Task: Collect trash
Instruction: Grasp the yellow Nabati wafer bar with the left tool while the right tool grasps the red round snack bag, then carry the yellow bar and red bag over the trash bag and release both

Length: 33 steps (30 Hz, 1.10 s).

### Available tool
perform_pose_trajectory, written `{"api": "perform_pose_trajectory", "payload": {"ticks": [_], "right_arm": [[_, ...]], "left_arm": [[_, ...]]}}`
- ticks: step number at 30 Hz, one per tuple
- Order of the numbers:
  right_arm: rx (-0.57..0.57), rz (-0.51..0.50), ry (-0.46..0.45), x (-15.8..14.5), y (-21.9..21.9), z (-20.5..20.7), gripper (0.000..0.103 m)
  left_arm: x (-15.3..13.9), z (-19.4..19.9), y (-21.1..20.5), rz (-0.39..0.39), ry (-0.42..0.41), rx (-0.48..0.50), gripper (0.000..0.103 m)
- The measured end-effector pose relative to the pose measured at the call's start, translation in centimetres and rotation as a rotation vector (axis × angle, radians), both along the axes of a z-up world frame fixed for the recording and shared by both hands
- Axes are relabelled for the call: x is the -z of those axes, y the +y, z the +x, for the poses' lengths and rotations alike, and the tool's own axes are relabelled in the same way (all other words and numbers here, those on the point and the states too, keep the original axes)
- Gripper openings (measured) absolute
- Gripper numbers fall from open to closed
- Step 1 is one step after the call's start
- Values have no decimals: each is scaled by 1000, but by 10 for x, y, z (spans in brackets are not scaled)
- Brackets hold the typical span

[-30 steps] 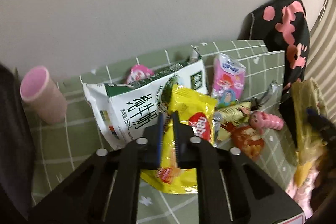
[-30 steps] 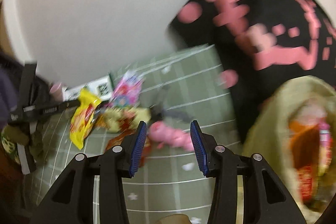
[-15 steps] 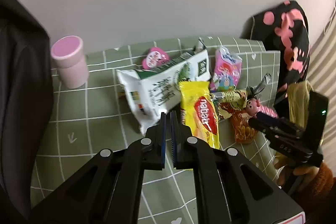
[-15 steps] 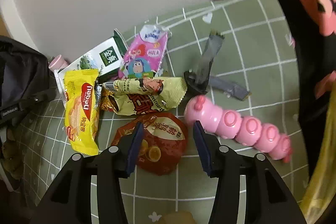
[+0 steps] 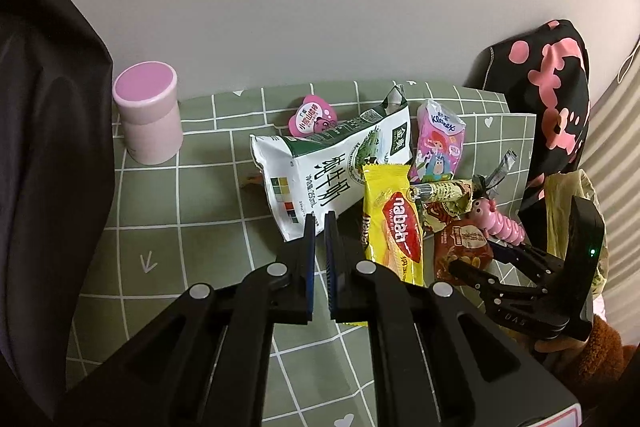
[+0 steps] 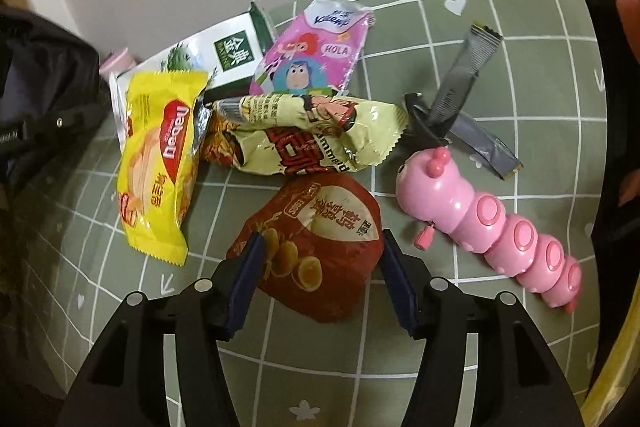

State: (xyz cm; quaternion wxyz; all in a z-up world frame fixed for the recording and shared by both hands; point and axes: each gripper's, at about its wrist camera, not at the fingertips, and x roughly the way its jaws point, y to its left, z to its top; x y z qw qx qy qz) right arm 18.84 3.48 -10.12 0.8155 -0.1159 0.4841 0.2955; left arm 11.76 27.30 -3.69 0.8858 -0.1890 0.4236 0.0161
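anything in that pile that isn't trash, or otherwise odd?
Yes: a pink caterpillar toy lies at the right edge of the wrappers, beside the red snack packet that the opening right tool straddles. It looks intact, not litter. A black hair tie by its head is also no wrapper.

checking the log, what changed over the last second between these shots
The right gripper came down over the red snack packet, its jaws opening around it, not yet pressing. The left gripper let go of the yellow wafer pack and stays shut. Other wrappers unmoved.
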Motion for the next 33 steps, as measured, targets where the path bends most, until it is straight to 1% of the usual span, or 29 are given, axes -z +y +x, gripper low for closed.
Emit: {"api": "perform_pose_trajectory", "payload": {"ticks": [1, 3, 4, 6, 7, 8, 9, 11, 12, 14, 17, 21, 25, 27, 28, 31, 33], "right_arm": [[-1, -5, -1, 0, 1, -1, 51], [-6, 1, 6, -1, -1, -2, 30], [-3, 14, 19, 0, 4, -4, 29], [2, 26, 17, -5, -5, -7, 22], [4, 26, 7, -7, -7, -10, 21], [10, 31, -5, -12, -11, -12, 16], [19, 40, -13, -17, -15, -14, 13], [43, 61, -31, -26, -23, -17, 10], [56, 72, -36, -30, -27, -18, 10], [84, 81, -47, -37, -39, -17, 10], [129, 87, -67, -47, -56, -18, 8], [156, 108, -75, -57, -78, -15, 6], [170, 120, -88, -66, -89, -19, 6], [174, 123, -92, -69, -92, -21, 6], [174, 121, -97, -70, -93, -22, 5], [174, 114, -111, -74, -91, -24, 4], [174, 118, -118, -77, -94, -25, 4]], "left_arm": [[0, -1, 1, -9, -5, 3, 4], [-1, -2, 0, -31, -16, 10, 4], [-1, -3, 0, -44, -22, 19, 4], [-1, -3, -3, -48, -25, 30, 5], [-1, -3, -5, -53, -30, 42, 7], [0, -3, -7, -60, -33, 51, 13], [0, -3, -9, -68, -34, 61, 17], [0, -2, -13, -81, -39, 71, 26], [0, -1, -16, -88, -42, 81, 28], [1, 2, -24, -90, -43, 109, 37], [7, 10, -39, -48, -18, 135, 39], [17, 24, -52, -2, 27, 124, 39], [27, 34, -55, -17, 76, 110, 39], [27, 34, -59, -21, 75, 117, 23], [26, 34, -61, -18, 74, 122, 19], [18, 33, -68, -14, 50, 152, 16], [10, 32, -72, -6, 28, 165, 15]]}}
